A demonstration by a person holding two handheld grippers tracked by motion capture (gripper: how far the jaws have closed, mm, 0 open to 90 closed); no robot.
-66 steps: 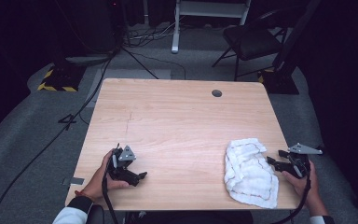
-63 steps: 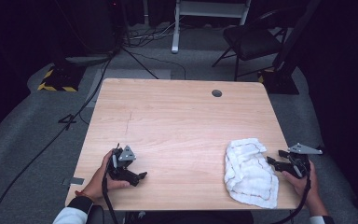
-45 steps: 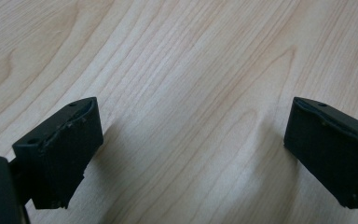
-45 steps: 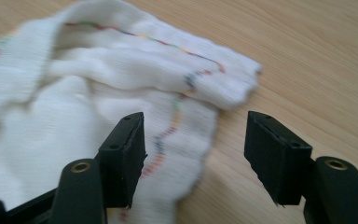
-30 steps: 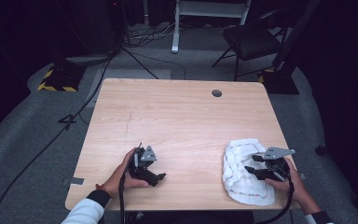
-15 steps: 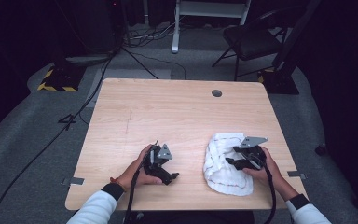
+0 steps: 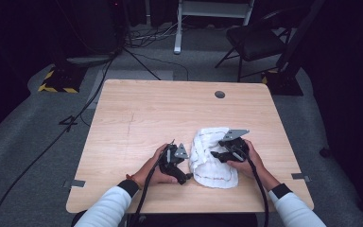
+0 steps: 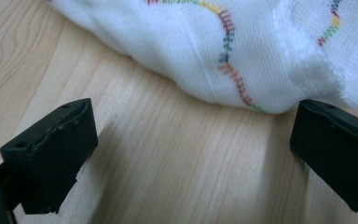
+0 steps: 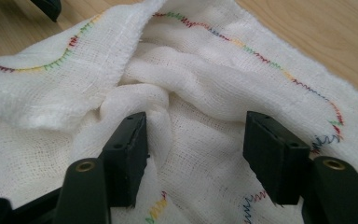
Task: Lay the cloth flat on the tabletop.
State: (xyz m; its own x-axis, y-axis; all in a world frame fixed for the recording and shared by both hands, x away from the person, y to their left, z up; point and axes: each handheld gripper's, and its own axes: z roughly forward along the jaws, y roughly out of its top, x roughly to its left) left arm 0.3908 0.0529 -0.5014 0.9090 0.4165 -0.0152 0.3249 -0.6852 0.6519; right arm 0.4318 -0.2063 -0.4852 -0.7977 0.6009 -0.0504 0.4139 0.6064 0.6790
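Note:
A white cloth (image 7: 211, 161) with multicoloured stitched edging lies crumpled on the wooden table (image 7: 170, 109) near its front edge. My right gripper (image 7: 217, 153) rests on the cloth's right side, held by a hand. In the right gripper view the right gripper (image 9: 198, 135) has its jaws apart, pressed down into the folds of the cloth (image 9: 205, 84); they have just been closing slightly, with loose folds between them. My left gripper (image 7: 185, 163) sits just left of the cloth. Its jaws stand wide open over bare wood, the left gripper (image 8: 196, 121) just short of the cloth's edge (image 8: 242, 56).
A round cable hole (image 7: 220, 94) is at the table's far right. Cables (image 7: 257, 184) trail from both grippers off the front edge. A chair (image 7: 255, 42) and a stand stand on the floor beyond. A tip of the left gripper's jaw (image 9: 46, 7) is in the right gripper view.
Both hands have moved inward toward the table's front middle. The right gripper has brought the cloth leftward with it, bunching it. The left gripper has come right up to the cloth's edge.

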